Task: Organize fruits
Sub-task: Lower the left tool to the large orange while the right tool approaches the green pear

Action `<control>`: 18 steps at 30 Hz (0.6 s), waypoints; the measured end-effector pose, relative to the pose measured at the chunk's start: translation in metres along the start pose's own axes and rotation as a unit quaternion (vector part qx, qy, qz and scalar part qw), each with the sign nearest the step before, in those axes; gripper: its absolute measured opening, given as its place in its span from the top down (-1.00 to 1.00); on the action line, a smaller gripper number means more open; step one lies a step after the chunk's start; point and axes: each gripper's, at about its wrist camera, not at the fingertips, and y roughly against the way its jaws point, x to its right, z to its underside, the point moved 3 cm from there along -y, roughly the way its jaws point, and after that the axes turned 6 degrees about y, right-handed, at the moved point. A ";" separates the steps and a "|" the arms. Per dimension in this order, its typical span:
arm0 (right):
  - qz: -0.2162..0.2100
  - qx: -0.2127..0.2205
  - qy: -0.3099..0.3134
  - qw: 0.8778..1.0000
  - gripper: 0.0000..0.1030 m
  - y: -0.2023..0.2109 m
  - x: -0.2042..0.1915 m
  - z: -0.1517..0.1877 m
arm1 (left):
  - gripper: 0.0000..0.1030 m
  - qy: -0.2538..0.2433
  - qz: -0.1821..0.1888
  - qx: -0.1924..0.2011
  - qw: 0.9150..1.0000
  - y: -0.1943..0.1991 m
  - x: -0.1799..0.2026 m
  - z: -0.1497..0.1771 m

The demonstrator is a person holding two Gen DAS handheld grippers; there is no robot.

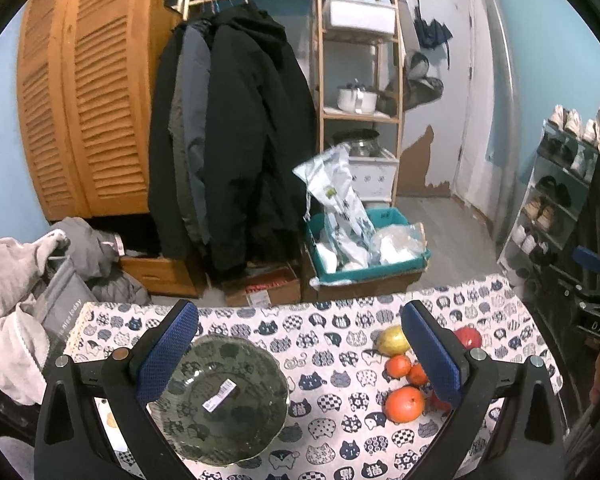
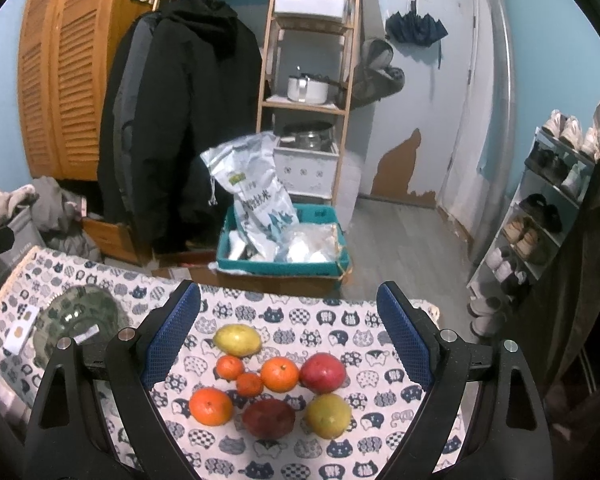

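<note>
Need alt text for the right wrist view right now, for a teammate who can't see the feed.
The open right gripper hovers over eight loose fruits on a cat-print tablecloth: a yellow pear, four oranges, two red fruits and a yellow-green fruit. An empty glass bowl sits at the far left; a coat rack and shelves stand beyond the table.

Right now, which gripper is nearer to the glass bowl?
Left. The left gripper hovers open right over the glass bowl. The right gripper hovers open over the fruit, with the bowl off to its left.
</note>
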 end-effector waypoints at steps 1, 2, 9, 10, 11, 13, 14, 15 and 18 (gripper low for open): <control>0.001 -0.005 0.001 1.000 -0.71 -0.002 0.000 0.002 | -0.99 -0.002 0.003 -0.008 1.000 -0.004 0.001 0.001; 0.002 -0.009 0.001 1.000 -0.71 -0.004 0.001 0.003 | -0.99 -0.004 0.006 -0.014 1.000 -0.007 0.002 0.002; 0.001 -0.053 -0.003 0.999 -0.71 -0.022 0.008 0.022 | -0.99 -0.023 0.020 -0.064 0.998 -0.034 0.022 0.021; 0.003 -0.060 -0.005 0.998 -0.71 -0.025 0.010 0.026 | -0.99 -0.026 0.022 -0.073 0.997 -0.038 0.026 0.025; 0.003 -0.069 -0.008 0.998 -0.71 -0.030 0.013 0.031 | -0.99 -0.028 0.023 -0.078 0.996 -0.041 0.028 0.027; 0.000 -0.085 -0.017 0.996 -0.71 -0.038 0.019 0.040 | -0.99 -0.031 0.025 -0.095 0.995 -0.051 0.032 0.033; -0.002 -0.095 -0.024 0.995 -0.71 -0.042 0.022 0.045 | -0.99 -0.032 0.027 -0.100 0.994 -0.054 0.034 0.035; -0.004 -0.104 -0.029 0.994 -0.71 -0.046 0.025 0.050 | -0.99 -0.033 0.028 -0.105 0.994 -0.058 0.036 0.038; -0.002 -0.131 -0.040 0.991 -0.71 -0.061 0.035 0.068 | -0.99 -0.038 0.027 -0.120 0.992 -0.071 0.040 0.048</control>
